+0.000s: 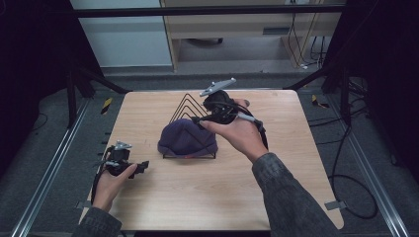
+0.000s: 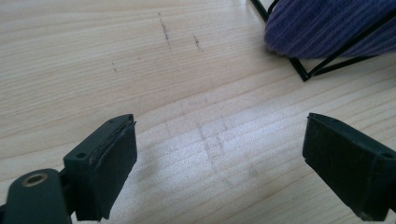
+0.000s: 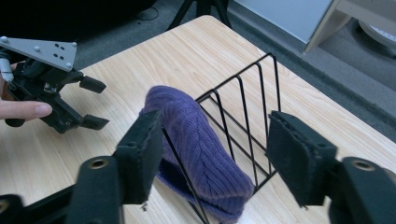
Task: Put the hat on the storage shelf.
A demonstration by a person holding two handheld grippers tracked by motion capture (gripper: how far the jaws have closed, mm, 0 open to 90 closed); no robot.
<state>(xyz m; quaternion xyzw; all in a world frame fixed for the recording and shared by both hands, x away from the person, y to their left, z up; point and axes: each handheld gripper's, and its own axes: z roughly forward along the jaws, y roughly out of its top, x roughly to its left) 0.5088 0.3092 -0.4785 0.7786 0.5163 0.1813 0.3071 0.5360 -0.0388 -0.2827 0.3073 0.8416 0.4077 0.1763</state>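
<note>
Beanie [image 1: 187, 138], purple ribbed knit, sits slumped in the black wire rack [image 1: 185, 106] mid-table, draped through the front dividers w/ its bulk on the near side. My right gripper [image 3: 212, 158] hovers just above it, jaws spread wide, holding nothing; the hat and one wire lie between them in the right gripper view. My left gripper [image 2: 219, 168] rests low over bare wood at the table's [image 1: 276, 187] left edge, well apart from the rack, jaws also wide open and empty.

Step in hand, I'd judge: reach in & pinch the hat. To do it well, come down on a thick fold of knit, keep both pads clear of the wires so I don't clamp the rack too, then lift straight up. The left could steady the rack's base if it drags.

No brand, label or writing readable anywhere.
</note>
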